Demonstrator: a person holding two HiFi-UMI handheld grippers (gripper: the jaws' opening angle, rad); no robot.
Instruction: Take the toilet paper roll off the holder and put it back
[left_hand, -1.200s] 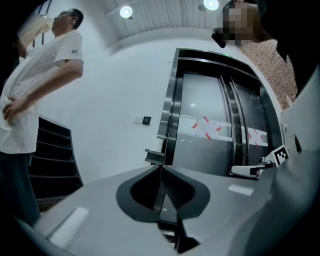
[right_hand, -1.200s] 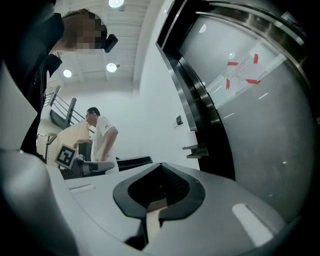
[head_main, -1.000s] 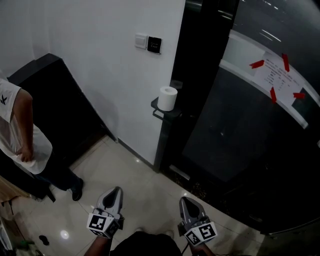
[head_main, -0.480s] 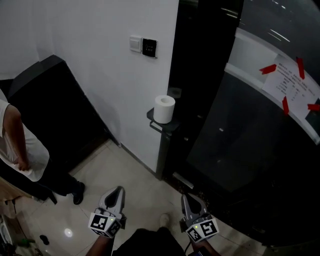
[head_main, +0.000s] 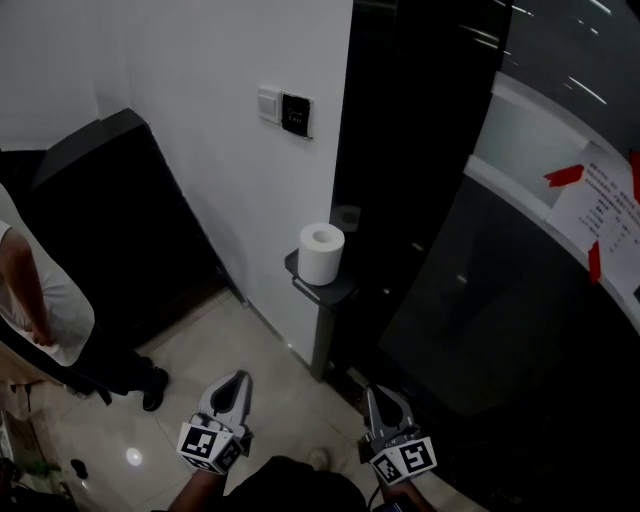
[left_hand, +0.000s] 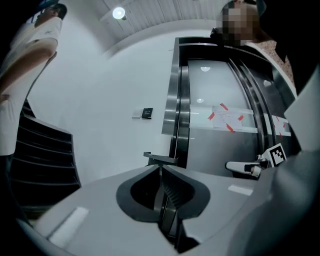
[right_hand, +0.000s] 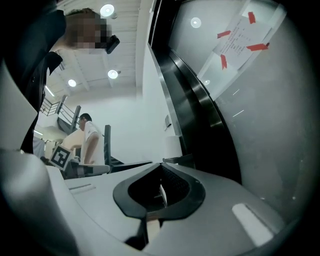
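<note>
Dim, ceiling-lit — fisheye-warped, vignetted edges

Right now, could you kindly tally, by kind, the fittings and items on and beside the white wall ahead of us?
Toilet paper roll: 1
Holder: 1
White switch plate: 1
Black wall panel: 1
Total: 4
</note>
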